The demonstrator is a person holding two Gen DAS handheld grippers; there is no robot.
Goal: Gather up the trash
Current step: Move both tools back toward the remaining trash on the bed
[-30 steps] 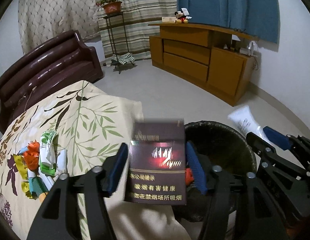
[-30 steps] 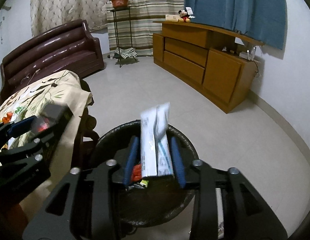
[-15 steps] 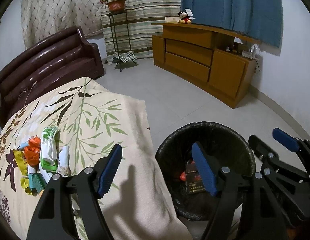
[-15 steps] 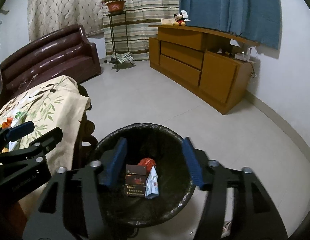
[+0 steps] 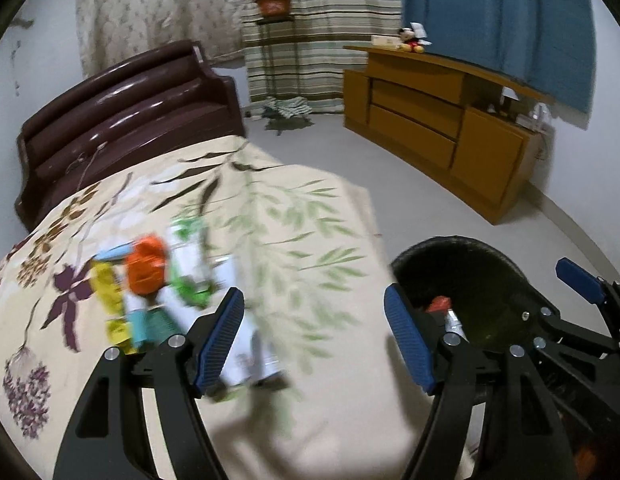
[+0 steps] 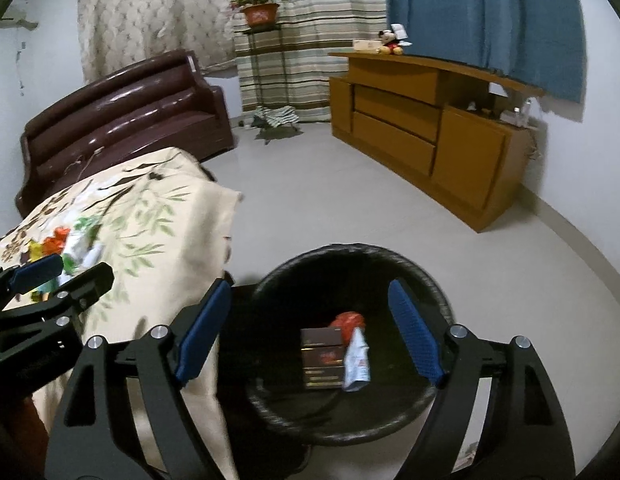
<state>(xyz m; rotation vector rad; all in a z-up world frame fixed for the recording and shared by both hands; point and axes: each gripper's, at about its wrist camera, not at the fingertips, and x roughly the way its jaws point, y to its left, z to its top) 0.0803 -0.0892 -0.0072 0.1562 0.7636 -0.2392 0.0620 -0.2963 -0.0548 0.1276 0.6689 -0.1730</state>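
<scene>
Right wrist: trash [image 6: 333, 354] between fingers [image 6: 204, 330].

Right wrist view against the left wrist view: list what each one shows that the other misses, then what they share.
Only the right wrist view looks down into the bin, showing the dark cigarette box and white tube lying side by side.

Only the left wrist view shows the pile of wrappers close up, though blurred.

Both show the floral cloth, brown sofa, wooden cabinet, and both tools, left tool and right tool, open and empty.
</scene>
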